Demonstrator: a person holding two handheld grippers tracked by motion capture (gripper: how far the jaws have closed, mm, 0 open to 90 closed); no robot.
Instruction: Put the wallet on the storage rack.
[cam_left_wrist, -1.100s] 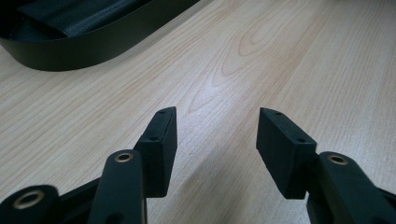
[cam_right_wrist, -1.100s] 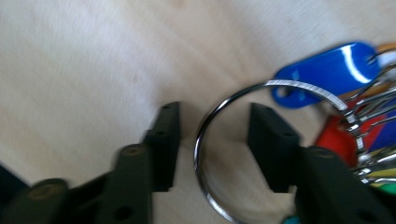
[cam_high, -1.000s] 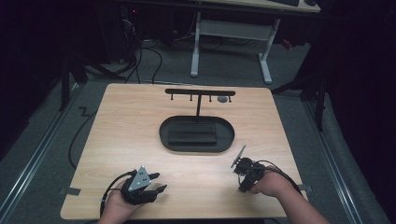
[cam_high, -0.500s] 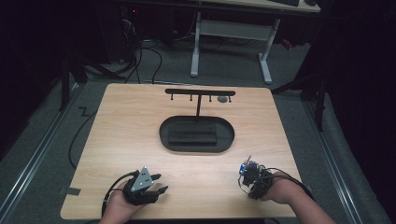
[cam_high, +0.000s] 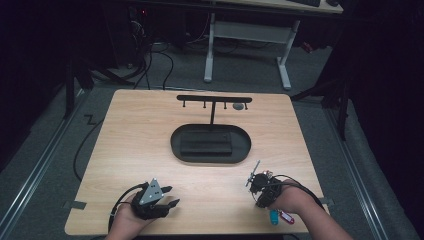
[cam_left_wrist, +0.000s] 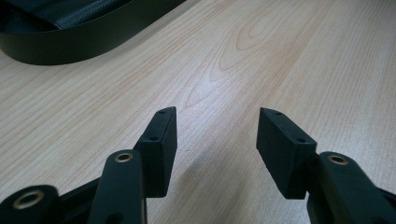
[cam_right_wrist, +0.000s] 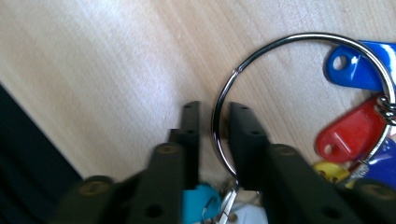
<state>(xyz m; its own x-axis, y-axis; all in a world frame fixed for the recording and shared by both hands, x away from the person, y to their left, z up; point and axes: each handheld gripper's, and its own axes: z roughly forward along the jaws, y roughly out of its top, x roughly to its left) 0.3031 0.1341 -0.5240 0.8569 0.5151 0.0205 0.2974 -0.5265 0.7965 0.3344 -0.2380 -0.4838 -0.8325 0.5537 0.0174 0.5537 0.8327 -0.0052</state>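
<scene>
A steel key ring (cam_right_wrist: 224, 88) with blue (cam_right_wrist: 355, 65), red (cam_right_wrist: 350, 133), yellow and teal tags lies on the wooden table (cam_high: 150, 130) near its front right edge. My right gripper (cam_right_wrist: 214, 109) points down at it, and the ring's wire runs between the jaws with a thin gap on each side. Those jaws have just been opening a little. In the high view the right gripper (cam_high: 267, 202) sits beside the teal and red tags (cam_high: 280, 216). My left gripper (cam_high: 172, 196) rests at the front left, open and holding nothing (cam_left_wrist: 217, 123).
A black oval tray (cam_high: 180, 150) holding a dark insert sits mid-table, and its rim (cam_left_wrist: 70, 44) is ahead of the left gripper. Behind it stands a black T-shaped rack (cam_high: 214, 98) with small hooks. The table's front edge is close to both hands.
The right gripper shifted slightly near the front edge and tipped over, and coloured tags now show beside the hand. The left gripper stayed still.
</scene>
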